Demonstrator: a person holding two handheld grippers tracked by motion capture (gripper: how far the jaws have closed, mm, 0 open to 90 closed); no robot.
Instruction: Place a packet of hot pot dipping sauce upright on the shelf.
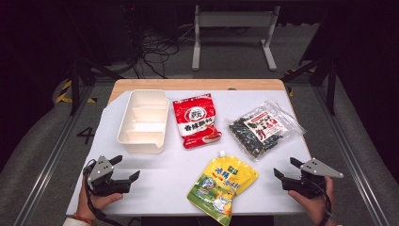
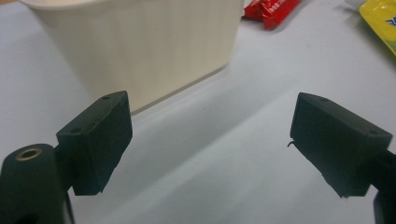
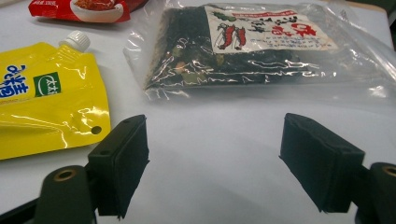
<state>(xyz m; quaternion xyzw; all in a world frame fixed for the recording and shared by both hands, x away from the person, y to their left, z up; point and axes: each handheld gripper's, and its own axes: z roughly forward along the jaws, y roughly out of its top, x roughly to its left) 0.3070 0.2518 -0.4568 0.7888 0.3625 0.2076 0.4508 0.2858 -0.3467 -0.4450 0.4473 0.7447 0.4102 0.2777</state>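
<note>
The white table sheet (image 1: 164,179) carries four things, one of each kind. Largest is the cream tray (image 1: 143,120), a long box split by inner walls into compartments; all other places are told from it. Just to its right lies the red pouch (image 1: 196,120), flat and label up. Farther right, well apart from the tray, sits the clear bag of dark dried greens (image 1: 262,129) with a white and red label. Toward the person and to the right of the tray lies the yellow spout pouch (image 1: 223,183), its white cap pointing away from the person.

The left gripper (image 1: 124,167) is near the tray's near end, jaws spread wide with nothing between them. The left gripper view adds the tray's ribbed outer wall (image 2: 154,51) up close. The right gripper (image 1: 286,168) is far to the tray's right, beyond the yellow pouch, jaws likewise wide and empty. The right gripper view shows a small punched hole (image 3: 96,129) in the yellow pouch's corner.
</note>
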